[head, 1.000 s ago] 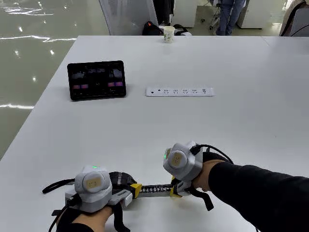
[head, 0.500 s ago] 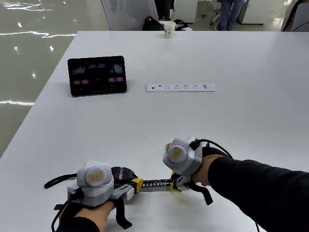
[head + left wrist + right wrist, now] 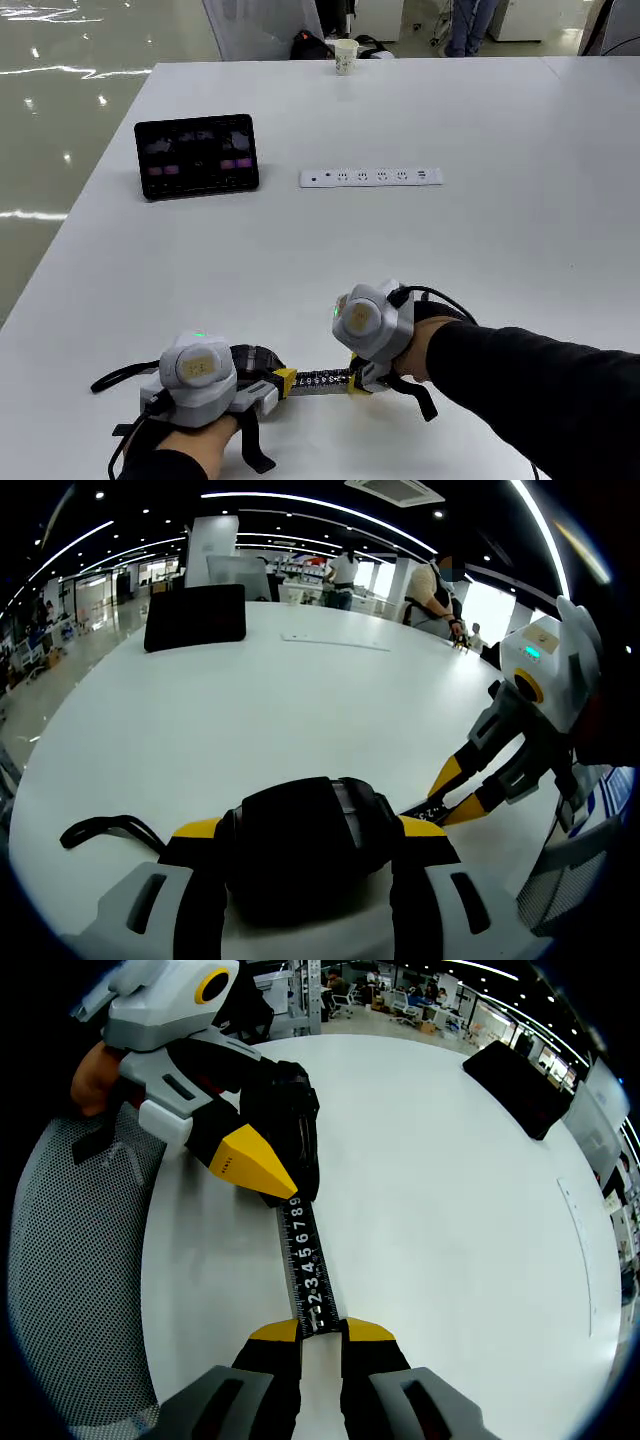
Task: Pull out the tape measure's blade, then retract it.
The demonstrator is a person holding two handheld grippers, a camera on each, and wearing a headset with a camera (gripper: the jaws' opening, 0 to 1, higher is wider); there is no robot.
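Tape-pulling at a white table (image 3: 500, 200). Left hand-held gripper (image 3: 310, 828) clamped around the black case of the tape (image 3: 300, 855), flat on the table near its front edge, strap (image 3: 100, 830) trailing off to one side. Right hand-held gripper (image 3: 320, 1332) closed on the free end of the blade (image 3: 303, 1250), near the case. Short run of blade out between the two, marked one to nine. Well back on the table: a tablet (image 3: 197, 157), a power strip (image 3: 370, 177) and a cup (image 3: 346, 55), all far from the work.

Looks like the pull-out step, with little of the blade drawn so far. Calls next for drawing the right hand-held gripper straight away from the case, along the blade's own line and low over the table, with the left pinning the case down to stop any sliding after. Then for easing that same end back toward the case under control, rather than letting go and risking a hard snap home.
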